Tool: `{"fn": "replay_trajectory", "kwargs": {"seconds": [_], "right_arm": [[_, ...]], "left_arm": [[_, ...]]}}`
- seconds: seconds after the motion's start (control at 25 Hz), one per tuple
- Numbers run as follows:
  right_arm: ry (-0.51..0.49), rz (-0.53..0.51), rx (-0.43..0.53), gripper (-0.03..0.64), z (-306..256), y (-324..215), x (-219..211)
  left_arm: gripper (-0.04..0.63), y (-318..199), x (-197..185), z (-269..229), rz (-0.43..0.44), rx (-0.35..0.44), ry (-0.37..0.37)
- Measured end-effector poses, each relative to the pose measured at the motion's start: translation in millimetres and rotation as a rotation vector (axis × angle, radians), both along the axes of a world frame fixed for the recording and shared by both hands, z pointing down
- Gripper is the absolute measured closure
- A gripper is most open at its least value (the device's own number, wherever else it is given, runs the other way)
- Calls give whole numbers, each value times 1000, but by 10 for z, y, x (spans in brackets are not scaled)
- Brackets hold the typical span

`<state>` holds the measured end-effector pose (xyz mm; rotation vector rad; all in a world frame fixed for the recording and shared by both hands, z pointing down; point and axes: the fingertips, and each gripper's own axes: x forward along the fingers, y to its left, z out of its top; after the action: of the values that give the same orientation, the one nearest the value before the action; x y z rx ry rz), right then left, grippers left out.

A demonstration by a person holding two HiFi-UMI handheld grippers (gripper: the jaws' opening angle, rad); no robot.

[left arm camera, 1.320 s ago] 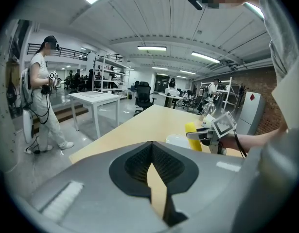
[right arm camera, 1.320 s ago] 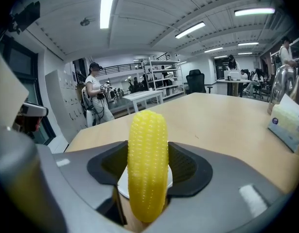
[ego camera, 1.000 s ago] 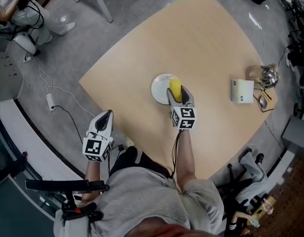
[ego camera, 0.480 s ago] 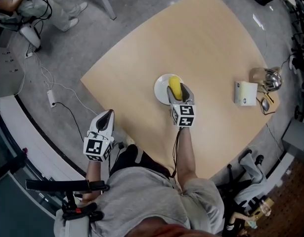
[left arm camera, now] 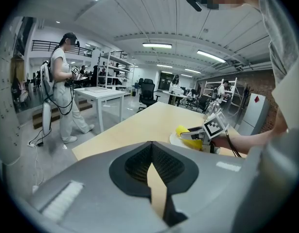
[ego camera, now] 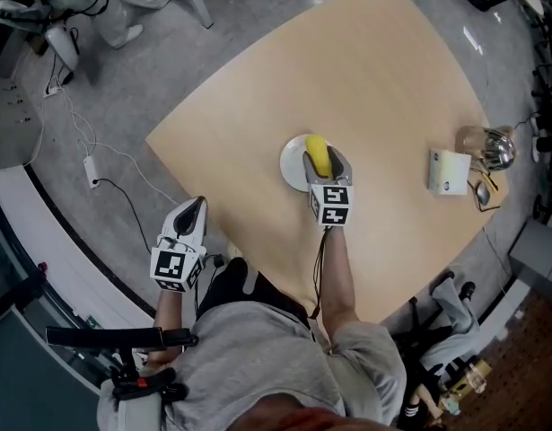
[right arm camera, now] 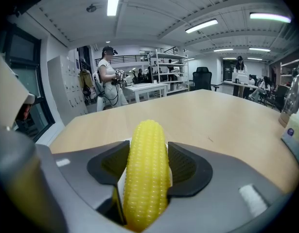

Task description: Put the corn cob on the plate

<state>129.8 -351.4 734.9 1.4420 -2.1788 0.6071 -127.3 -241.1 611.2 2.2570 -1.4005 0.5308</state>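
Still holds the corn cob [ego camera: 319, 153] clamped in the right gripper [ego camera: 322, 162], over the white plate [ego camera: 292, 162] on the table [ego camera: 365, 79], barely shifted since a second ago. Keeps the left gripper [ego camera: 194, 207] off the table's near edge as before, jaws together on nothing.

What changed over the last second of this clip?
The right gripper, still shut on the corn cob, seems to have edged slightly forward over the plate, without letting go. The left gripper stayed shut and empty off the table; the plate looks unmoved.
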Motion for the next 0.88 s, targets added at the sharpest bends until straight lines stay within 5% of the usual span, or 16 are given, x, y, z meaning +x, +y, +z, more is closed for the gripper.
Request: {"fn": "replay_trajectory", "kwargs": {"seconds": [0.88], "right_arm": [[90, -57, -21, 359, 55, -25, -75]], "left_arm": [[575, 15, 16, 19, -5, -4, 16]]}}
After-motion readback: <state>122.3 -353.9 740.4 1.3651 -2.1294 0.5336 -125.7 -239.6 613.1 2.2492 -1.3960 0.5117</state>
